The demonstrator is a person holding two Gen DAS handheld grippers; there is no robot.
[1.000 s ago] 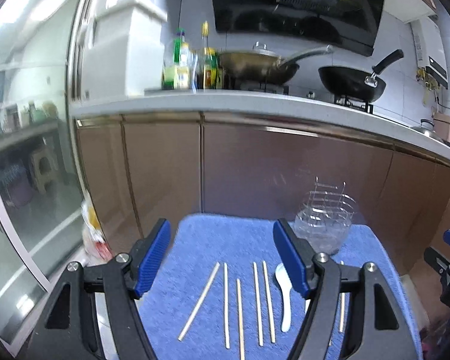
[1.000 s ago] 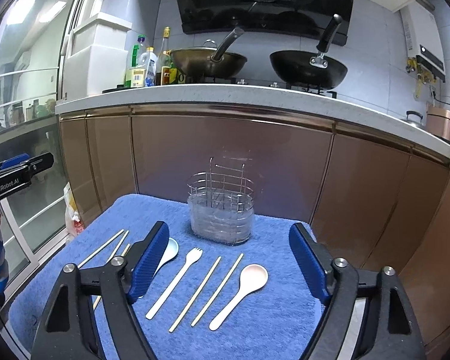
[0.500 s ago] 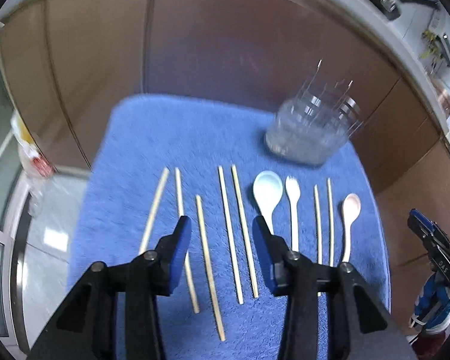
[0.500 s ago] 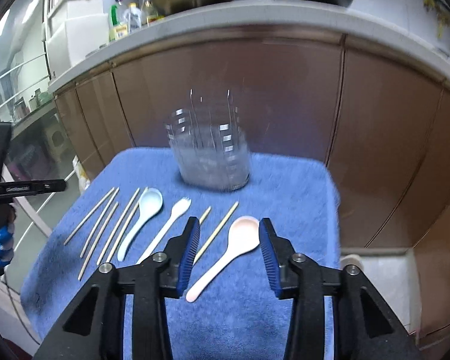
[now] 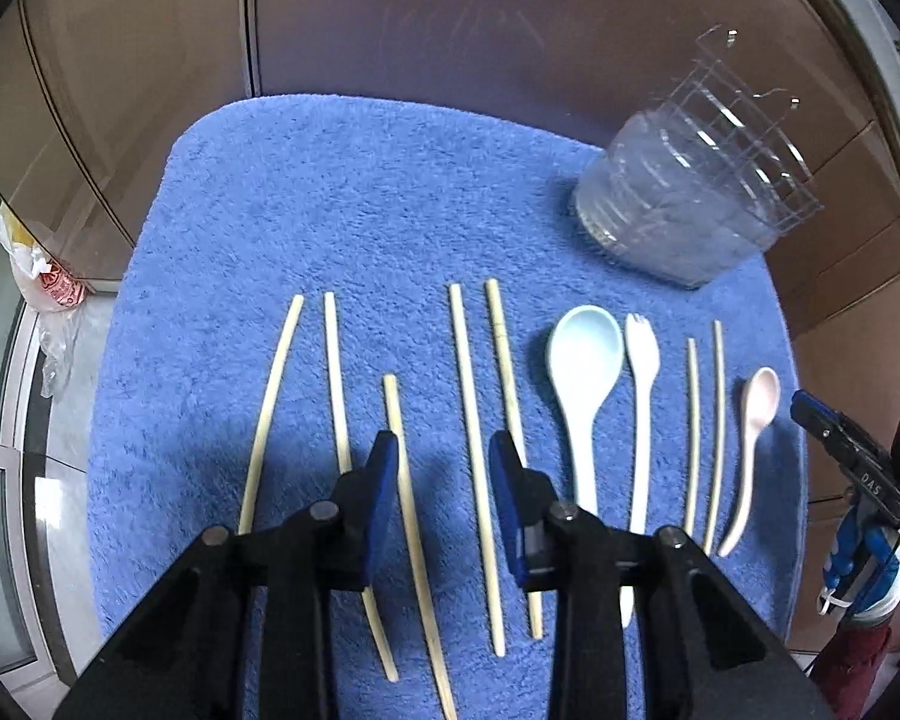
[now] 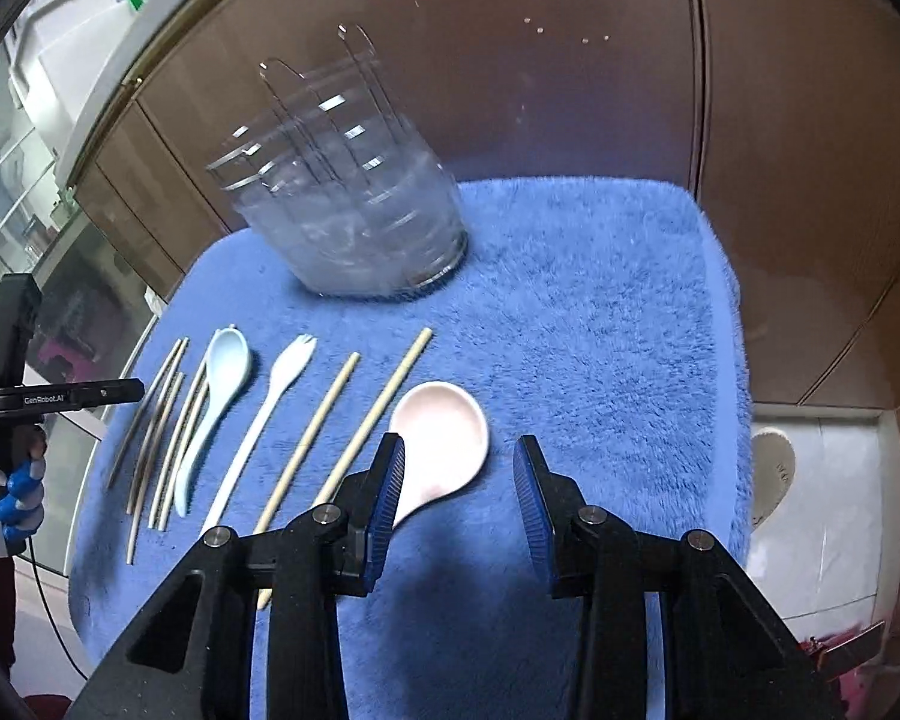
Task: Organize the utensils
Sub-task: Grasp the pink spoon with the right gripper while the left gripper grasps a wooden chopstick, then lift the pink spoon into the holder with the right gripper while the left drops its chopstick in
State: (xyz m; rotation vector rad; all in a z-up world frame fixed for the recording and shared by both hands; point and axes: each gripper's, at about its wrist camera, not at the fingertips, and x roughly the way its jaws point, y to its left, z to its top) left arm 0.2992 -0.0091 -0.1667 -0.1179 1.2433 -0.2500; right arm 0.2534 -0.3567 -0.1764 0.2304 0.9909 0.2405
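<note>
The clear utensil holder [image 5: 684, 210] stands well beyond both sets of fingers on the blue towel [image 5: 360, 192]. The left gripper [image 5: 444, 462], narrowing with nothing gripped, straddles two chopsticks [image 5: 471, 420] and may pinch both. The right gripper [image 6: 459, 468], half-open and empty, sits beside the pink spoon [image 6: 444, 438], so closing could miss its handle.

I see a bright blue fluffy towel [image 5: 390, 192] under pale wooden chopsticks [image 5: 471, 450], a light blue spoon [image 5: 582, 360], a white fork [image 5: 642, 372] and a pale pink spoon [image 6: 444, 426]. The holder [image 6: 354, 228] is clear plastic with silver wire. My left claw [image 5: 444, 450] and right claw [image 6: 459, 456] are black with ridged blue pads. Brown glossy cabinets [image 5: 450, 18] stand behind.
</note>
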